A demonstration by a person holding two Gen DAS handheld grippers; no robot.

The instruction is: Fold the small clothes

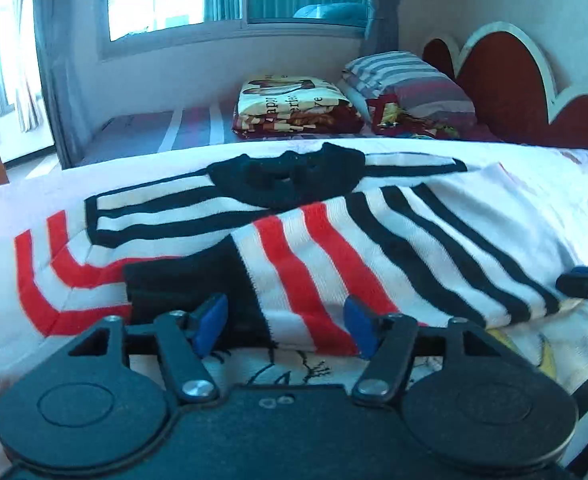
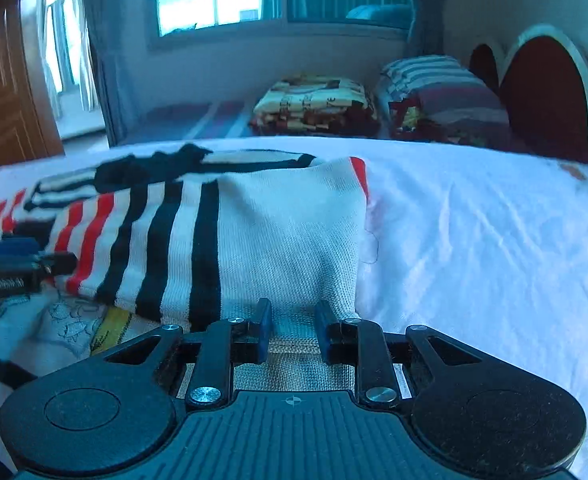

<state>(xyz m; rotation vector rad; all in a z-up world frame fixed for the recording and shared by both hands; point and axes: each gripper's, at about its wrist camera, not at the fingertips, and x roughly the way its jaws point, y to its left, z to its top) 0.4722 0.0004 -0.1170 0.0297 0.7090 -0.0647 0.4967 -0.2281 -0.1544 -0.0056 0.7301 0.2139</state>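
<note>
Right wrist view: right gripper (image 2: 293,330) fingers pinch sweater (image 2: 294,240) hem at 6 o'clock; left gripper (image 1: 286,326) fingers spread, empty; fold seemingly half-finished.

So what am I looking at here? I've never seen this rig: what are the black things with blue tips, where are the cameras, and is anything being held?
No robot: a person holds hand tongs, each with a camera looking along its blue pads. In the left view, the left tongs stand open at the near edge of a striped sweater lying on a white bed sheet. In the right view, the right tongs have the sweater's white hem between their pads; whether they pinch it is unclear. Folded blankets and a striped pillow lie behind.
</note>
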